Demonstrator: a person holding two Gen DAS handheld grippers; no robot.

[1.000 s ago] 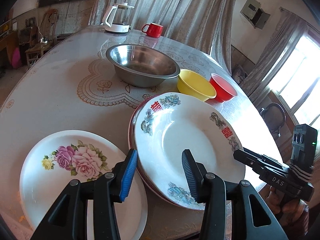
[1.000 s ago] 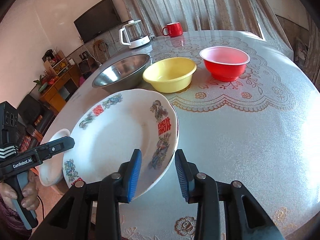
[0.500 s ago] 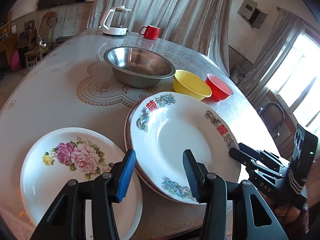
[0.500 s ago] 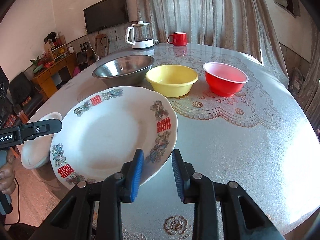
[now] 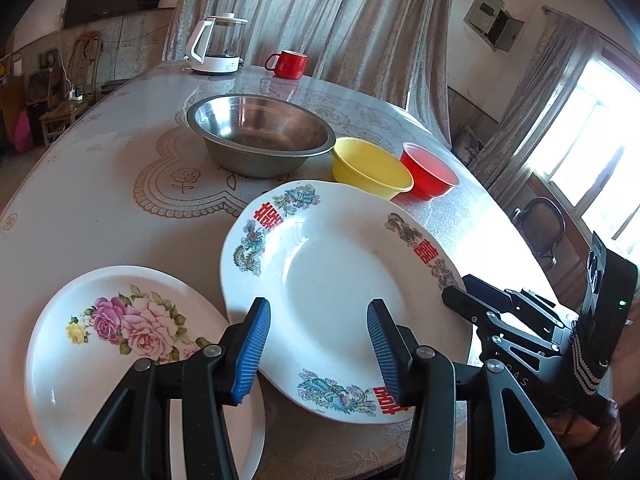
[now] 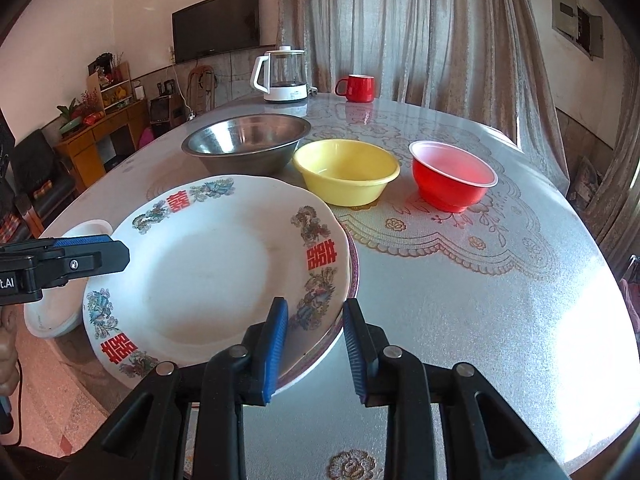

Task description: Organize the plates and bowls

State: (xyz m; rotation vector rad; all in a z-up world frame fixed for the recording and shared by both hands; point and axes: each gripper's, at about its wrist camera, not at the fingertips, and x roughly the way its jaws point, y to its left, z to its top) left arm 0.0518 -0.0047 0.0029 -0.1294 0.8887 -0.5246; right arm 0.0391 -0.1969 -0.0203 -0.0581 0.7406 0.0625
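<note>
A white plate with red characters [image 5: 336, 280] [image 6: 224, 264] is held tilted above the table's near edge. My right gripper [image 6: 316, 344] straddles its rim, jaws narrowly apart, and seems to hold it. A second plate's pink rim [image 6: 352, 276] shows beneath it. A rose-patterned plate [image 5: 120, 344] lies to the left; its edge shows in the right wrist view [image 6: 56, 312]. My left gripper [image 5: 320, 344] is open and empty, above the two plates. A steel bowl [image 5: 260, 136], a yellow bowl [image 5: 370, 172] and a red bowl [image 5: 430, 176] stand in a row behind.
A white kettle [image 5: 216, 46] and a red mug [image 5: 288, 65] stand at the table's [image 6: 480, 300] far side. Curtains hang behind. A chair [image 5: 540, 232] stands off the right edge, and a cabinet [image 6: 100, 136] stands on the left.
The red-character plate has lifted and tilted off the plate below, held at its rim by my right gripper. Both cameras have drawn back and up a little.
</note>
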